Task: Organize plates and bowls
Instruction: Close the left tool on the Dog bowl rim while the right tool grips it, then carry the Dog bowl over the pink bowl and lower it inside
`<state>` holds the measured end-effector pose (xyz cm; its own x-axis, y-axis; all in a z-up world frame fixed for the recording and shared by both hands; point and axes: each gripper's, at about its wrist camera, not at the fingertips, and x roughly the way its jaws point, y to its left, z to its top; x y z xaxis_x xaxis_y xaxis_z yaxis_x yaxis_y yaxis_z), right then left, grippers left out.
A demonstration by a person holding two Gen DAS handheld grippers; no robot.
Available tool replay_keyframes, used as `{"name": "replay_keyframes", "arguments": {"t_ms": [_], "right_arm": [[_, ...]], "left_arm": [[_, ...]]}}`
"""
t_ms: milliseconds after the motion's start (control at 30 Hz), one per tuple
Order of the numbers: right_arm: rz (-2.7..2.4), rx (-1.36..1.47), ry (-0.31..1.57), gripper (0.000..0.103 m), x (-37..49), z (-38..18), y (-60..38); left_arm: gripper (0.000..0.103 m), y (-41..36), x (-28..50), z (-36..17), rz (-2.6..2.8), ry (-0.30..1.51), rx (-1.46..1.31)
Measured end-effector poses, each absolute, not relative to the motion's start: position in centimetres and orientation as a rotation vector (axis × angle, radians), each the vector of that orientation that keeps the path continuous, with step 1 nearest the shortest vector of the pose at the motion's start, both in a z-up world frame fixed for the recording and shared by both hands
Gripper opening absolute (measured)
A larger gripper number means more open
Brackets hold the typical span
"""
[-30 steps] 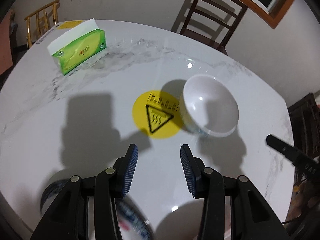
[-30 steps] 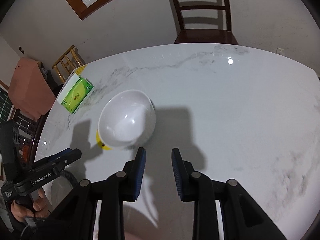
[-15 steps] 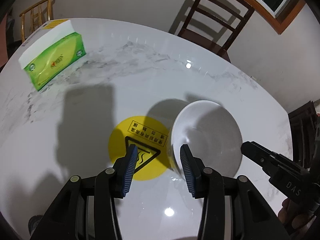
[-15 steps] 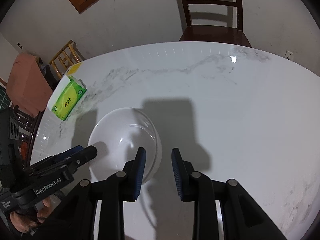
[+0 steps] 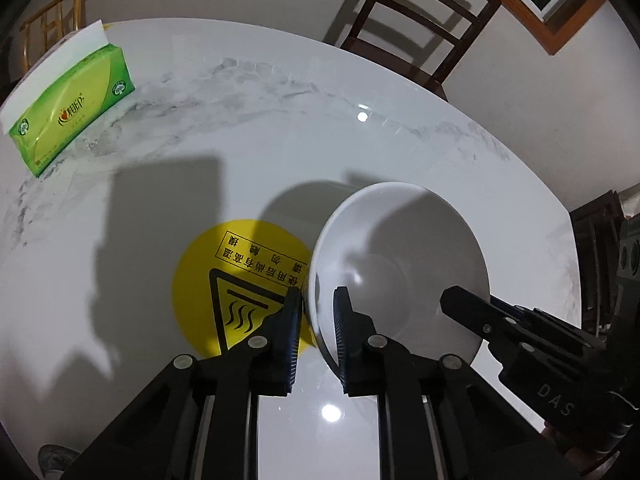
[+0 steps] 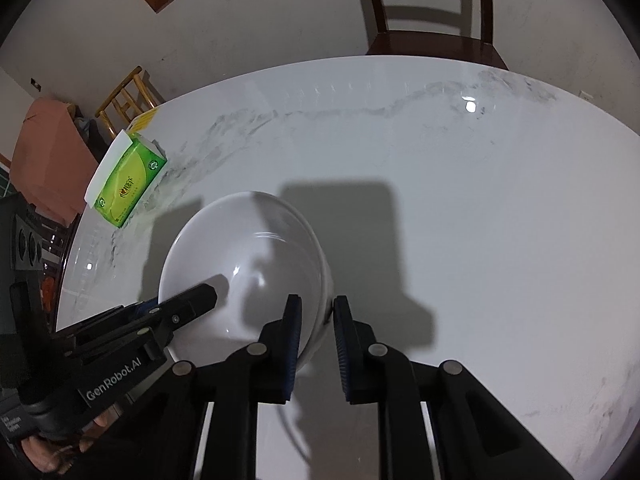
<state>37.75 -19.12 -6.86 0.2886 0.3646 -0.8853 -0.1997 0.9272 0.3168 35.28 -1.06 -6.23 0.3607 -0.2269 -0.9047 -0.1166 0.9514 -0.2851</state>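
Straddling white bowl (image 5: 400, 264) rim, left hand-held gripper (image 5: 316, 320) and right hand-held gripper (image 6: 314, 320), both clamped.

The left wrist camera sits just behind the left claw (image 5: 316, 320), tilted down at the table (image 5: 280, 148) from close above, facing a dark chair (image 5: 416, 20) at its 1 o'clock. The right wrist camera rides behind the right claw (image 6: 316, 324) in the same way, its chair (image 6: 432, 8) at 12 o'clock. Both views share the white bowl (image 5: 400, 272) (image 6: 244, 264) close in front, the green tissue box (image 5: 72, 108) (image 6: 128, 184) at 10 o'clock, and each other's claw: the right one enters at 4 o'clock in the left view, the left one at 8 o'clock in the right view.
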Motion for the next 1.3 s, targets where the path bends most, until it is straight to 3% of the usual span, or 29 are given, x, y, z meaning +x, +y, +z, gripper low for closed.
{"name": "replay_keyframes", "arguments": {"t_ms": [333, 1300], "right_arm": [[0.356, 0.156, 1.239, 0.016, 34.3, -5.9, -20.6], [0.317, 0.147, 1.127, 0.016, 20.0, 3.5, -23.7]], "left_arm": [[0.012, -2.8, 33.0, -5.5, -0.111, 1.244, -0.301], [0.013, -5.6, 20.5, 2.4, -0.228, 1.18, -0.217]]}}
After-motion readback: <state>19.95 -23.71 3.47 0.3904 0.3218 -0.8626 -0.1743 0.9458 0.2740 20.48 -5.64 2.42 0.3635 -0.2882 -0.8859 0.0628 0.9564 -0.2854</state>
